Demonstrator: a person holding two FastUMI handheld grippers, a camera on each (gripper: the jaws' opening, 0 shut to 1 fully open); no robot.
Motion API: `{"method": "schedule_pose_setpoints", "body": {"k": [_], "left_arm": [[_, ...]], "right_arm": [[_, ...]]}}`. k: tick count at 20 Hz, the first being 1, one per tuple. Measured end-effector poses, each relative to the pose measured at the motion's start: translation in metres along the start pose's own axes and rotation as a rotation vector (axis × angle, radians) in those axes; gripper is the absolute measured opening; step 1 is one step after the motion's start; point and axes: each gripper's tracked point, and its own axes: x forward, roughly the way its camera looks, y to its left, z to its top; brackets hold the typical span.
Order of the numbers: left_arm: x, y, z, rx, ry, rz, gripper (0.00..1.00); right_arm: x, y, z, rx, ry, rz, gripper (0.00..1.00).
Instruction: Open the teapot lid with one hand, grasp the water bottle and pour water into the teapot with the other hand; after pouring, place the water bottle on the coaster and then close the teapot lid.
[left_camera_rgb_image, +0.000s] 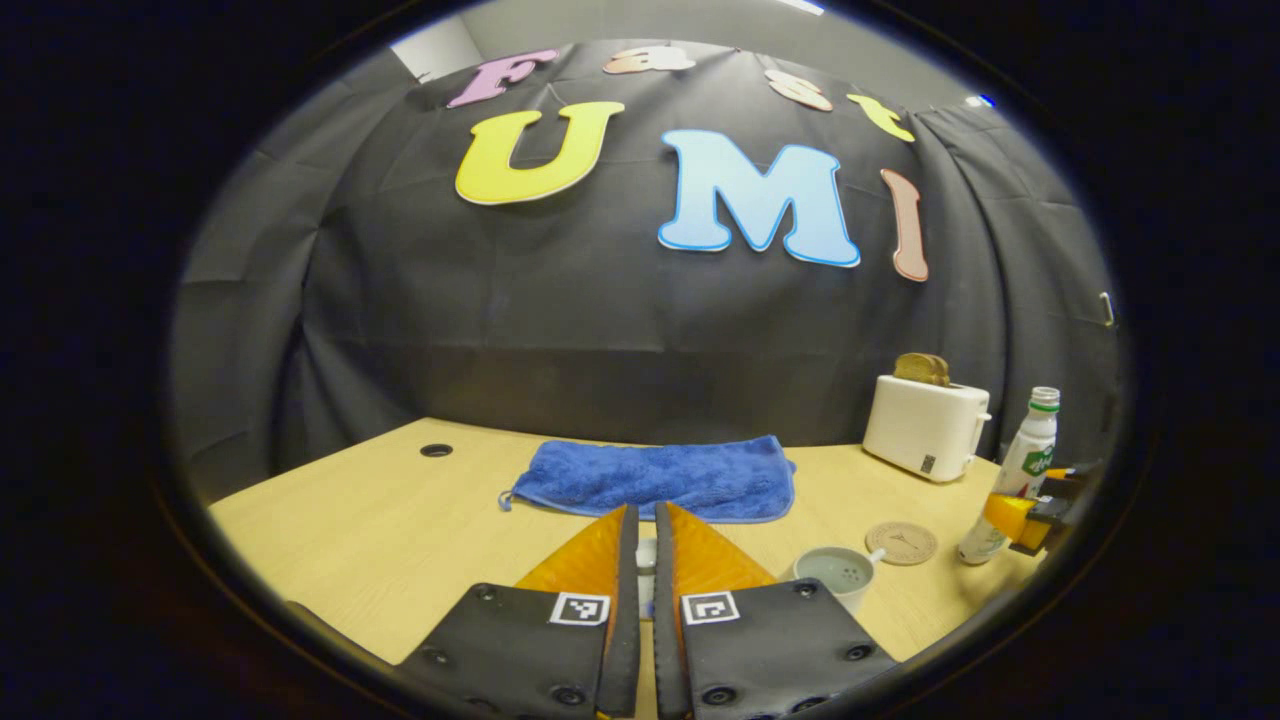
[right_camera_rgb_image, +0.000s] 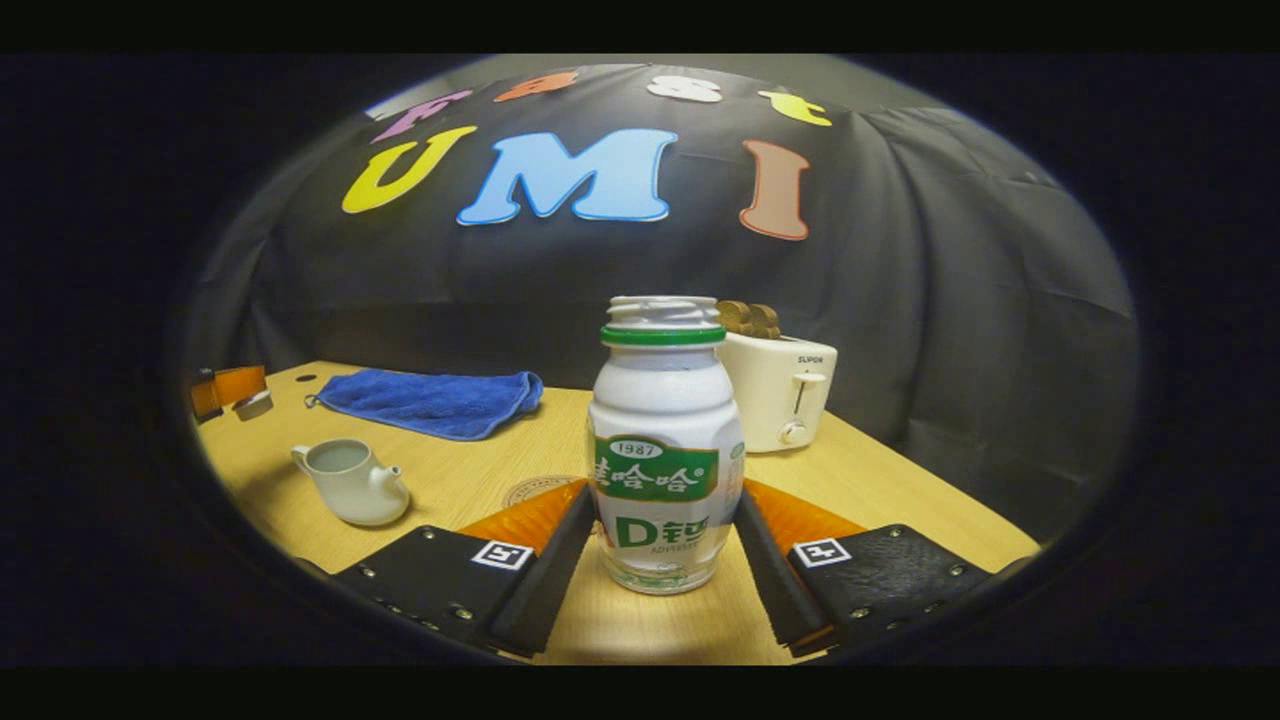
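Teapot lid mostly hidden btwn left gripper's fingers, centre-bottom. Coaster largely behind water bottle and right gripper finger; contact w/ bottle unclear.

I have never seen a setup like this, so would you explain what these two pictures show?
A person holds a two-finger gripper in each hand; a camera rides on each, looking along its fingers. The left gripper view shows the left gripper pinching the teapot's lid. The right gripper view shows the right gripper closed on a bottle standing on the table. Also on the table: the open teapot, a coaster, a blue towel and a toaster.
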Motion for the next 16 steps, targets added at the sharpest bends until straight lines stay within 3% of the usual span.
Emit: {"method": "schedule_pose_setpoints", "body": {"k": [10,11,13,16], "left_arm": [[0.0,0.002,-0.001,0.0,0.004,-0.001,0.17],[0.0,0.002,-0.001,0.0,0.004,-0.001,0.13],[0.0,0.002,0.0,0.001,0.004,-0.001,0.16],[0.0,0.004,0.0,0.0,0.002,0.001,0.12]], "right_arm": [[0.009,0.02,0.028,-0.477,-0.067,-0.052,0.8],[0.009,0.022,0.03,-0.516,-0.074,-0.05,0.8],[0.01,0.028,0.034,-0.58,-0.087,-0.046,0.8],[0.012,0.036,0.042,-0.681,-0.113,-0.052,0.8]]}}
